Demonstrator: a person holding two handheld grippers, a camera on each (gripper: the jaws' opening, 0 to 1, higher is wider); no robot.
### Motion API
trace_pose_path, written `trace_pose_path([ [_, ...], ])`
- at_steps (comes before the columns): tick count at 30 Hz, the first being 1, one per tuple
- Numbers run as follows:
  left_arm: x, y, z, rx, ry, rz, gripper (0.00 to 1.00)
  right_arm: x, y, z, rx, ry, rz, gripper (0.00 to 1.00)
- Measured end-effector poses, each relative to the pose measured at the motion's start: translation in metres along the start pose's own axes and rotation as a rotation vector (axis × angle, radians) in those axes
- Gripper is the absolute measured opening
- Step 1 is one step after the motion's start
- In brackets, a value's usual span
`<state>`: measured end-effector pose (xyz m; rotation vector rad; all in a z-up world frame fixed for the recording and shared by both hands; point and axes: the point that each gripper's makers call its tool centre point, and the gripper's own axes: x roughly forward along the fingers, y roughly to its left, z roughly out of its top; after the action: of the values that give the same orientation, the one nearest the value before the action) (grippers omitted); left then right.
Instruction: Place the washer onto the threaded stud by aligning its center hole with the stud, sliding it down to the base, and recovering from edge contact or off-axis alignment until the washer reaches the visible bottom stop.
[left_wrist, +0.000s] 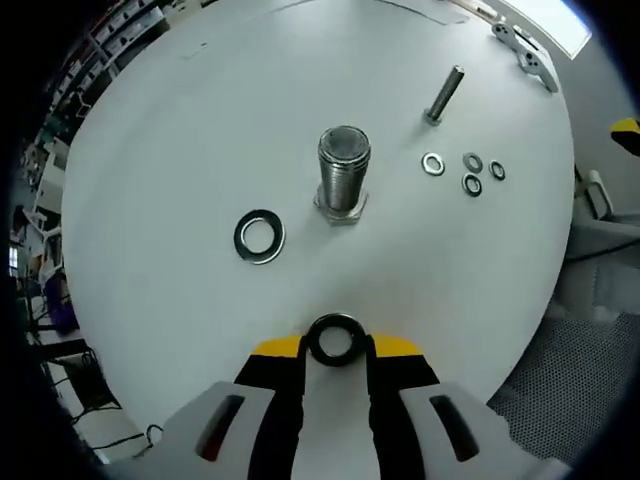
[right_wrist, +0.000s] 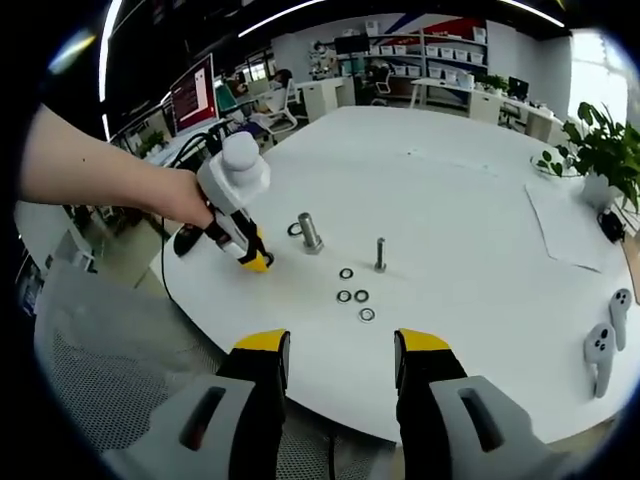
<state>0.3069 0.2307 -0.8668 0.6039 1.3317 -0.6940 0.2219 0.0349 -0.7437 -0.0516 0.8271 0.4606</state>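
A: So where are things at? The white round counter is seen with the big threaded stud standing upright on its hex base near the middle. A large washer is lying flat just beside it, apart from the base. A thinner bolt is standing further back, with four small washers scattered near it.

B: And the washer that matters, the dark ring, is being pinched at its edge by the left tool, low over the counter and short of the stud. Nothing has been threaded on yet, judging by the bare stud top.

A: Best advice: the ring should be lifted above the stud top, levelled so the hole is square to the axis, then lowered. If an edge gets caught on the threads, it's probably better backed off and re-centred than forced.

B: Pose-wise, in the right gripper view the left tool is held by a hand reaching in from the left, tilted down at the counter. The right tool is kept spread and empty, back near the counter's edge.
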Motion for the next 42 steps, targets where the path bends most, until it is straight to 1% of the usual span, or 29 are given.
trace_pose_path([
  [2, -0.0005, -0.0003, -0.0012, 0.022, -0.005, -0.006, 0.22, -0.0002, 0.0001, 0.0002, 0.002, -0.001, 0.001, 0.44],
  [3, 0.0001, 0.0002, -0.0012, 0.069, -0.008, -0.014, 0.22, -0.0001, 0.0002, 0.0001, 0.002, 0.000, 0.002, 0.44],
  [4, 0.0002, -0.0004, -0.0025, 0.094, -0.009, -0.018, 0.23, 0.0000, 0.0002, 0.0001, 0.002, -0.001, 0.002, 0.44],
  [5, 0.0002, -0.0012, -0.0036, 0.101, -0.008, -0.021, 0.23, 0.0000, 0.0004, 0.0004, 0.001, -0.001, 0.002, 0.44],
  [13, 0.0001, -0.0006, -0.0030, 0.094, -0.001, -0.013, 0.23, 0.0010, 0.0015, 0.0003, -0.004, 0.001, 0.004, 0.44],
  [16, -0.0003, 0.0014, -0.0032, 0.066, -0.018, -0.021, 0.21, 0.0011, 0.0018, 0.0001, -0.005, 0.002, 0.005, 0.44],
  [26, -0.0011, 0.0002, -0.0031, 0.064, -0.057, -0.017, 0.19, 0.0014, 0.0014, -0.0010, 0.007, 0.005, 0.009, 0.44],
  [31, -0.0014, 0.0000, -0.0026, 0.039, -0.070, -0.009, 0.19, 0.0001, 0.0006, -0.0005, 0.022, 0.000, 0.010, 0.44],
  [35, -0.0011, -0.0005, -0.0026, 0.060, -0.067, -0.011, 0.19, 0.0002, 0.0013, -0.0009, 0.017, 0.002, 0.011, 0.44],
  [38, -0.0012, -0.0012, -0.0028, 0.056, -0.070, -0.014, 0.19, -0.0002, 0.0004, -0.0001, 0.016, -0.001, 0.007, 0.44],
  [42, -0.0027, -0.0066, -0.0026, 0.064, -0.074, -0.028, 0.19, -0.0004, -0.0006, -0.0003, 0.018, -0.001, 0.005, 0.44],
])
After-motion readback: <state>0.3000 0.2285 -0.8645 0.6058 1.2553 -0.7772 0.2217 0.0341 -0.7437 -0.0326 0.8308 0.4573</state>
